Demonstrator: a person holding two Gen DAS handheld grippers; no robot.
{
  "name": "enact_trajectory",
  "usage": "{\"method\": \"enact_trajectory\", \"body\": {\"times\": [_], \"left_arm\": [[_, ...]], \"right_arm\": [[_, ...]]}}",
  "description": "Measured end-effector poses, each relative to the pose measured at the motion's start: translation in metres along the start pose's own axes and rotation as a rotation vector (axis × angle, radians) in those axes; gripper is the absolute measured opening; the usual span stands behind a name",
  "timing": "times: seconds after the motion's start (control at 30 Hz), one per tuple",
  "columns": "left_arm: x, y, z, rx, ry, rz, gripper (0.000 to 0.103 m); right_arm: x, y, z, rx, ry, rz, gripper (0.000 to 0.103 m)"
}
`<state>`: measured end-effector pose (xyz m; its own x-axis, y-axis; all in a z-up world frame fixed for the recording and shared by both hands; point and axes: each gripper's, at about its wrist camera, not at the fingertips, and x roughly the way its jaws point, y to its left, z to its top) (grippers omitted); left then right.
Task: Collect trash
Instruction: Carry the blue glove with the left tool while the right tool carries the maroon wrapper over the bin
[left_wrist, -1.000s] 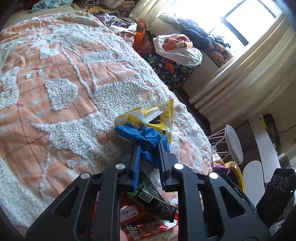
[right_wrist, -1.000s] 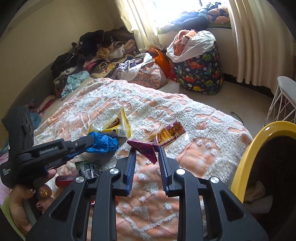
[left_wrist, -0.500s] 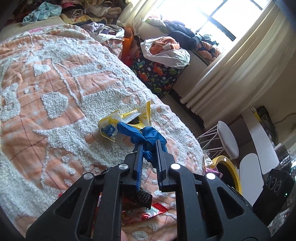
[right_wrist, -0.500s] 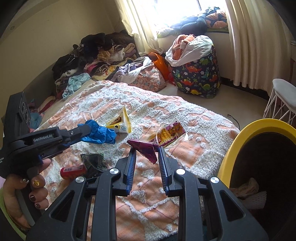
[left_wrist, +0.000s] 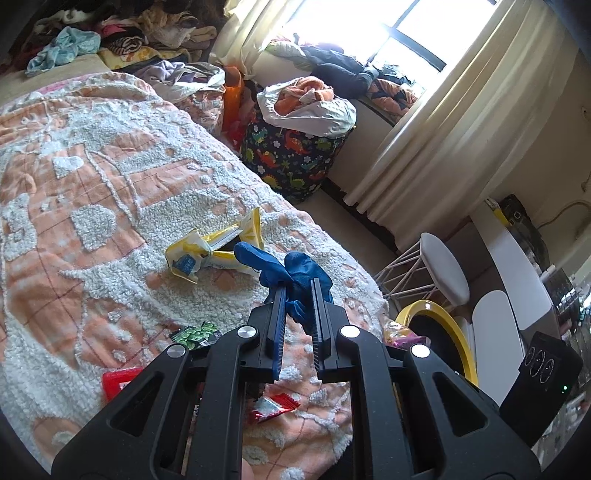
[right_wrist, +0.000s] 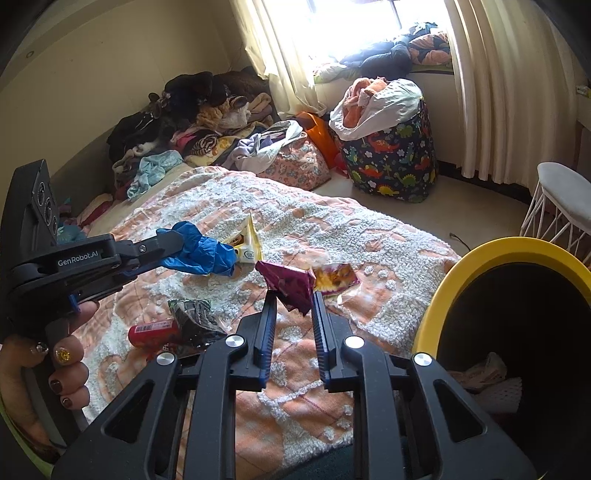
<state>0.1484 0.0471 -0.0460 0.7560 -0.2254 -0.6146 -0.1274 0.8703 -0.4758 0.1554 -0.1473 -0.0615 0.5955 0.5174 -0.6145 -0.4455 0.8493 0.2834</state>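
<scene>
My left gripper (left_wrist: 298, 286) is shut on a crumpled blue glove (left_wrist: 291, 269), held above the orange and white bedspread (left_wrist: 92, 184). The right wrist view shows the same gripper (right_wrist: 173, 240) and glove (right_wrist: 199, 254) at the left, in a person's hand. My right gripper (right_wrist: 292, 295) has a purple wrapper (right_wrist: 286, 280) pinched between its tips, and its jaws are closing further. A yellow-rimmed bin (right_wrist: 480, 254) stands at the bed's right edge. On the bed lie a yellow wrapper (left_wrist: 207, 251), a green-black wrapper (right_wrist: 192, 317), a red packet (right_wrist: 151, 330) and a clear snack bag (right_wrist: 336, 277).
A dinosaur-print bag (right_wrist: 391, 162) stuffed with clothes stands on the floor under the window. A white wire stool (right_wrist: 561, 195) is behind the bin. Piled clothes (right_wrist: 207, 122) fill the far corner. A small red and white wrapper (left_wrist: 273, 404) lies under my left gripper.
My left gripper has risen with the blue glove, off the bed. My right gripper has carried the purple wrapper sideways, and the yellow bin now looms larger at the right.
</scene>
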Motion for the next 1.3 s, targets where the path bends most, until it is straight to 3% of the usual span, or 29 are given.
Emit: {"method": "enact_trajectory", "body": {"times": [0.47,1.3], "left_arm": [[0.000,-0.030,-0.009,0.071,0.012,-0.037,0.008],[0.010,-0.088,-0.026,0.208,0.055,-0.102,0.008]], "right_arm": [[-0.023,-0.009,0.001,0.001,-0.047,-0.026,0.018],[-0.063,-0.073,0.001,0.106,-0.104,-0.121,0.018]]}}
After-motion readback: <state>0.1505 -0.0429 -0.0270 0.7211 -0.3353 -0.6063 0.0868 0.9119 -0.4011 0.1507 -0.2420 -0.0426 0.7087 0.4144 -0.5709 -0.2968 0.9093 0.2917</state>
